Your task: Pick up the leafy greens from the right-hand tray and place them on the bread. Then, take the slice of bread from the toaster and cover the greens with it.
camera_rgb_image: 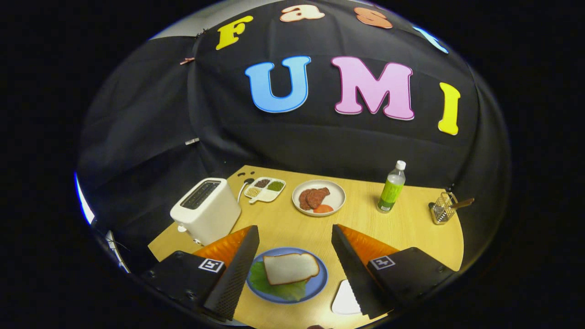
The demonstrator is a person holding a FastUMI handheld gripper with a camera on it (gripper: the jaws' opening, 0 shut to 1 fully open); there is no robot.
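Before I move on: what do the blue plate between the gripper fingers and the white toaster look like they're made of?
Round blue plate: looks like smooth glazed ceramic or plastic, with a soft sheen on the rim; I can't tell which. Boxy white toaster: looks like matte plastic casing, even white, with dark slots on top. The gripper is open, straddling the plate.

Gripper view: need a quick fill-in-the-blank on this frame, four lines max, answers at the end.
1. The slice of bread lies on the leafy greens on a ____ plate.
2. The hand-held gripper has its fingers ____, one on each side of that plate.
3. The toaster stands beside the ____ finger.
4. The green bottle stands ____ on the table.

Answers: blue; open; left; upright
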